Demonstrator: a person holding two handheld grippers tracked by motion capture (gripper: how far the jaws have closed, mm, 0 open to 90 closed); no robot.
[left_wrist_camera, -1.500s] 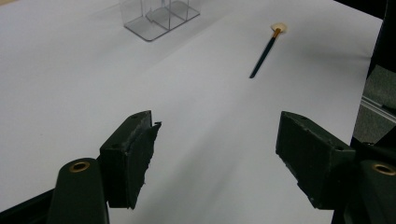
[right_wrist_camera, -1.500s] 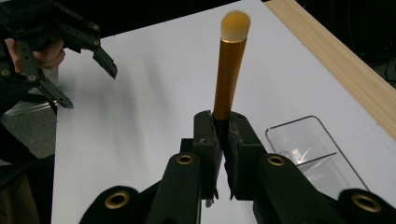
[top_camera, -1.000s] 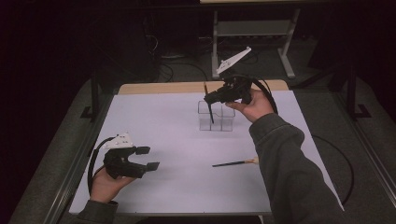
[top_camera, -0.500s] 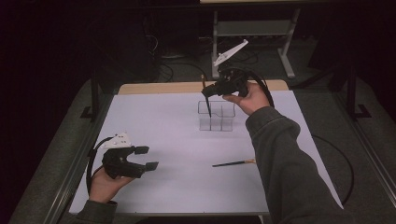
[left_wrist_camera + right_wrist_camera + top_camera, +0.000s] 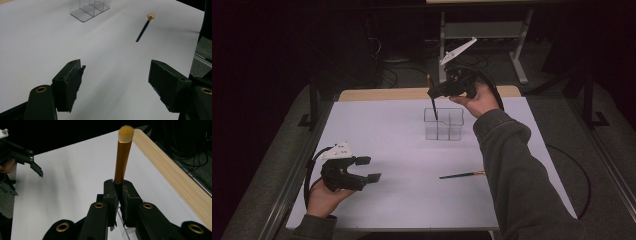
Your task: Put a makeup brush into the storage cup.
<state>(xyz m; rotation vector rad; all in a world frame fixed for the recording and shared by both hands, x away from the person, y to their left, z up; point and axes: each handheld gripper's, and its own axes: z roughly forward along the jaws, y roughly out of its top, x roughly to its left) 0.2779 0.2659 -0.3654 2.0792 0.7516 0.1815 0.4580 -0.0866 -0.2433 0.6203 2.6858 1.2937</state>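
My right gripper point(image 5: 432, 93) is shut on a make-up brush point(image 5: 433, 106) and holds it upright over the far left corner of a clear divided organizer point(image 5: 447, 131). The dark handle tip points down into it. In the right gripper view the brush point(image 5: 123, 155) rises from the closed pads with its gold ferrule and pale bristles on top. My left gripper point(image 5: 368, 169) rests in the hand at the near left of the table, open, with nothing between its pads point(image 5: 68, 87). A second brush point(image 5: 462, 175) lies flat on the white sheet, right of centre.
A white sheet point(image 5: 387, 130) covers the table, and a wooden strip point(image 5: 382, 94) runs along its far edge. In the left gripper view the organizer point(image 5: 87, 10) stands at the top and the lying brush point(image 5: 143, 27) at the upper right. Dark floor and cables surround the table.
My right gripper has shifted slightly up and away with the brush, whose tip now sits at the organizer's far left corner. The left hand has stayed put.
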